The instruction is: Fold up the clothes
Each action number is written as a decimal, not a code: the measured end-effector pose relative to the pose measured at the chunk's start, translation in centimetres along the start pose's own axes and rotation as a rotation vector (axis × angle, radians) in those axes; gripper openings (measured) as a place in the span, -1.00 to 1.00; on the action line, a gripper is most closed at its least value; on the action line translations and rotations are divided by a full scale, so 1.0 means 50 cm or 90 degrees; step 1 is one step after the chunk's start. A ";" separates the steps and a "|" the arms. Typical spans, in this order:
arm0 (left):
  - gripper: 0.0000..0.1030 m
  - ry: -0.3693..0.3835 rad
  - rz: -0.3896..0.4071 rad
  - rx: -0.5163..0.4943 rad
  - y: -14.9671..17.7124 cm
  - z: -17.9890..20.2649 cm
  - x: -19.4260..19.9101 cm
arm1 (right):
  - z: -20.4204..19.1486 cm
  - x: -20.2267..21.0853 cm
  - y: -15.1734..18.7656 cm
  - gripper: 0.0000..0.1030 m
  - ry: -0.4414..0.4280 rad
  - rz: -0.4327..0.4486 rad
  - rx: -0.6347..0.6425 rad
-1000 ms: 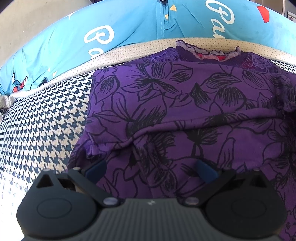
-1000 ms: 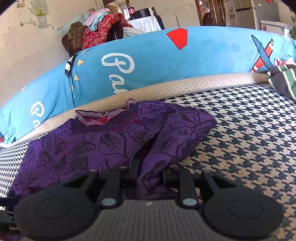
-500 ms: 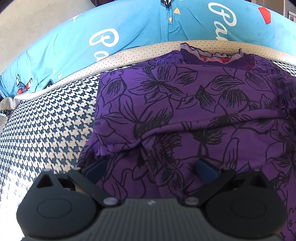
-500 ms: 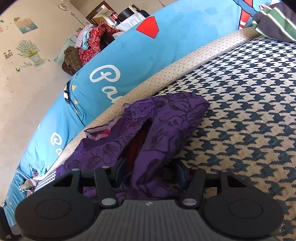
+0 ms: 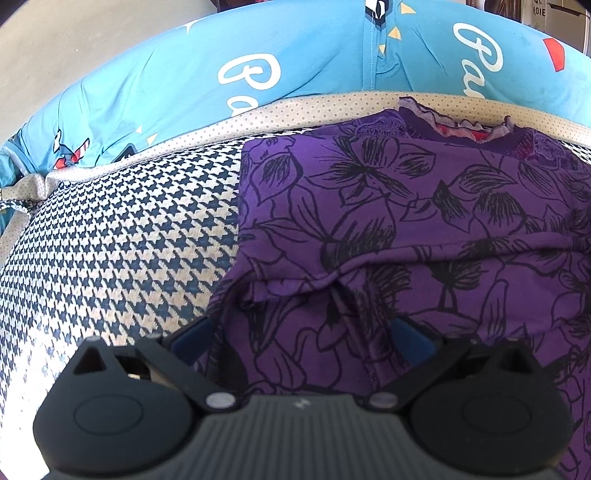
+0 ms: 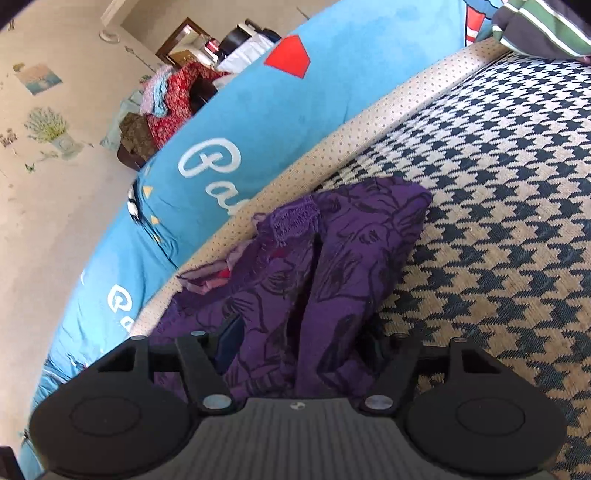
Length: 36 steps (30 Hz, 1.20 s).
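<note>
Purple garment with black floral line print [image 5: 388, 206] lies on the navy-and-cream houndstooth woven mat [image 5: 122, 236], its frilled neckline at 12 o'clock against the beige dotted mat border [image 5: 314, 107]. Behind the border, at 12 o'clock, a long light-blue bolster cushion with white script lettering [image 5: 258, 62].

Left gripper [image 5: 301, 336]: black body, blue-padded fingers set wide apart, one at 10 o'clock and one at 2 o'clock of the body. A gathered ridge of the purple fabric sits between them and fills the gap. Pads touch cloth on their inner sides; whether they press it firmly I cannot tell.

Right gripper [image 6: 299, 343]: view tilted. Fingers partly spread, with a bunched fold of the same garment [image 6: 332, 258] standing up between them and draped toward the body. Left finger pad [image 6: 231, 338] shows dark blue beside the cloth; the right finger is mostly hidden by fabric. The fabric looks pinched, raised off the mat at this edge.

Right wrist view, 1 o'clock: a green-and-white striped folded cloth [image 6: 543, 29] on the mat, well apart from the garment. At 10 o'clock, a heap of red and mixed clothes [image 6: 173, 92] beyond the cushion, near a beige wall with flower stickers [image 6: 48, 125].
</note>
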State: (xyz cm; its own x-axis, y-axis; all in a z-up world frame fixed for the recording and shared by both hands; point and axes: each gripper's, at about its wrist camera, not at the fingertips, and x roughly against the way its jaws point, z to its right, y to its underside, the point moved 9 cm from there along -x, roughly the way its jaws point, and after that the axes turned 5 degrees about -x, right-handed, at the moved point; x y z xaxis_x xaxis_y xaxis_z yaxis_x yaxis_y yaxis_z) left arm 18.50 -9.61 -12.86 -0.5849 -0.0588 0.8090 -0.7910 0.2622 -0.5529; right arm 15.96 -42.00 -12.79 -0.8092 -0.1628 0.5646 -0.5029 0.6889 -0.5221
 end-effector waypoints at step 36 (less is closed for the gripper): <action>1.00 -0.009 -0.018 0.169 0.008 -0.205 0.040 | -0.314 0.019 0.107 -0.66 0.148 0.161 0.460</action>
State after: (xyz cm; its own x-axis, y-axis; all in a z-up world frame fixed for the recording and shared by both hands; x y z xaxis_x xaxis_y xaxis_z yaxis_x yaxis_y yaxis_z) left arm 18.84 0.26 -9.40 -0.5629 -0.0768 0.8229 -0.8253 -0.0019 -0.5647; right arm 17.27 -27.36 -5.00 -0.8806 0.1435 0.4516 -0.4501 0.0447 -0.8918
